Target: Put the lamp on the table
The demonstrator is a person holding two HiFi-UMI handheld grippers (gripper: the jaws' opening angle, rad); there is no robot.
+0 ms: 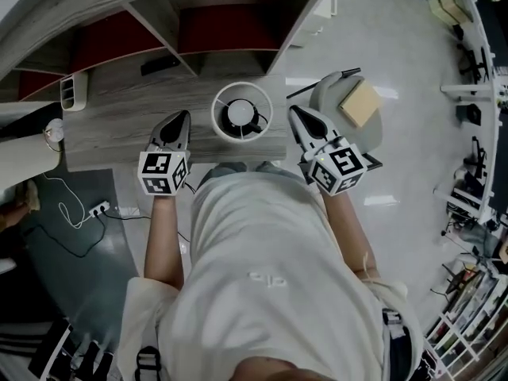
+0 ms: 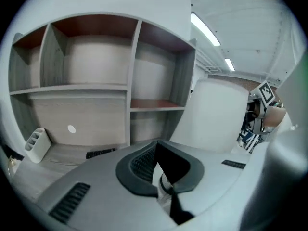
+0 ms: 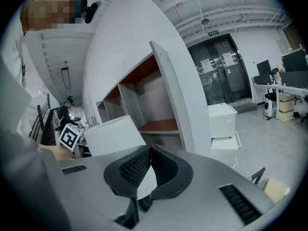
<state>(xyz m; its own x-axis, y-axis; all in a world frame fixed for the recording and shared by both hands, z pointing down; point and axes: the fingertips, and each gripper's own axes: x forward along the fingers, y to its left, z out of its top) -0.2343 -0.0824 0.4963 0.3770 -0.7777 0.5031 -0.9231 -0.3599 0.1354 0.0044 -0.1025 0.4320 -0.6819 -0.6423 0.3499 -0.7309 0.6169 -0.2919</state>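
The lamp [image 1: 241,111], seen from above as a round white shade with a bulb in its middle, stands on the grey wood table [image 1: 119,129] near its front edge. My left gripper [image 1: 182,117] hovers just left of the shade, jaws shut, with nothing between them. To the right of the shade my right gripper [image 1: 294,111] is also shut and empty. The shade [image 2: 211,114] rises as a white wall to the right of my left gripper [image 2: 156,146] in the left gripper view. In the right gripper view the shade [image 3: 113,134] lies left of my right gripper [image 3: 149,148].
A grey shelf unit [image 1: 198,30] with red backs rises behind the table. A white organizer [image 1: 73,91] sits at the table's left end, a black bar [image 1: 159,64] near the back. A chair with a tan box [image 1: 361,103] stands right. A power strip [image 1: 99,209] lies on the floor.
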